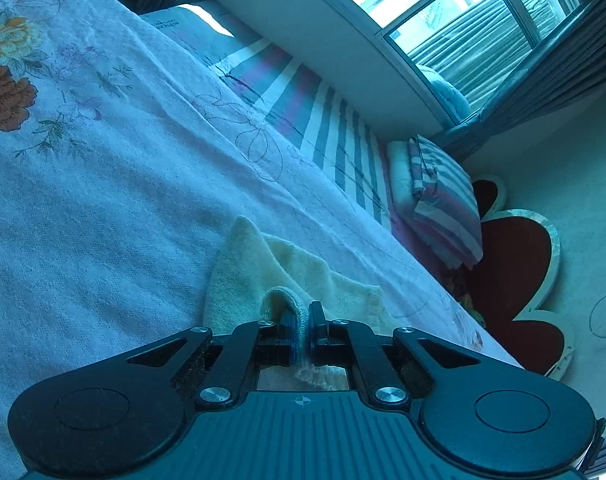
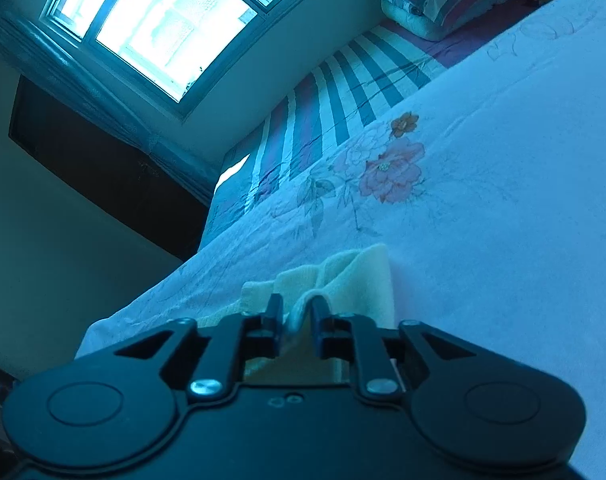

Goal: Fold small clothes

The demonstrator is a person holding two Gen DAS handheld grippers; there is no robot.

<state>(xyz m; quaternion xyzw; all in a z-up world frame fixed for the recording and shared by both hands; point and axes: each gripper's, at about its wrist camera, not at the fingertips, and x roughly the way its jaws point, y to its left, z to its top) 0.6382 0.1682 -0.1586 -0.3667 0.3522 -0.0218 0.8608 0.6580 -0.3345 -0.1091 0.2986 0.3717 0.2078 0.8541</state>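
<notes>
The left tool (image 1: 302, 330) was closed on a raised fold of the pale yellow knit garment (image 1: 259, 276), the fabric pinched between its two blue-padded fingers (image 1: 289, 332) and a ribbed hem edge hanging down behind the pads. The right tool (image 2: 297, 314) was likewise clamped on the same garment (image 2: 363, 280) — a thin bunched edge of the knit stood up between its black fingers (image 2: 274, 312), with the jaws narrowly apart around it.

The garment lay on the bed, resting on a white floral blanket (image 1: 103, 184) that covered most of the mattress. In both views the free part of the cloth spread forward from the tools in loose folds, one corner pointing up and away, the rest touching the blanket.

Beyond the blanket, a striped sheet (image 1: 327, 128) in grey, white and pink ran along the far side of the bed. A folded striped quilt (image 1: 443, 200) sat at the end of that sheet, near a red, flower-shaped headboard (image 1: 515, 264). A large window (image 2: 171, 20) with grey curtains (image 1: 551, 72) stood above the bed's far edge. In the right wrist view a dark panel (image 2: 103, 168) was fixed to the wall below the window — its nature could not be determined.
</notes>
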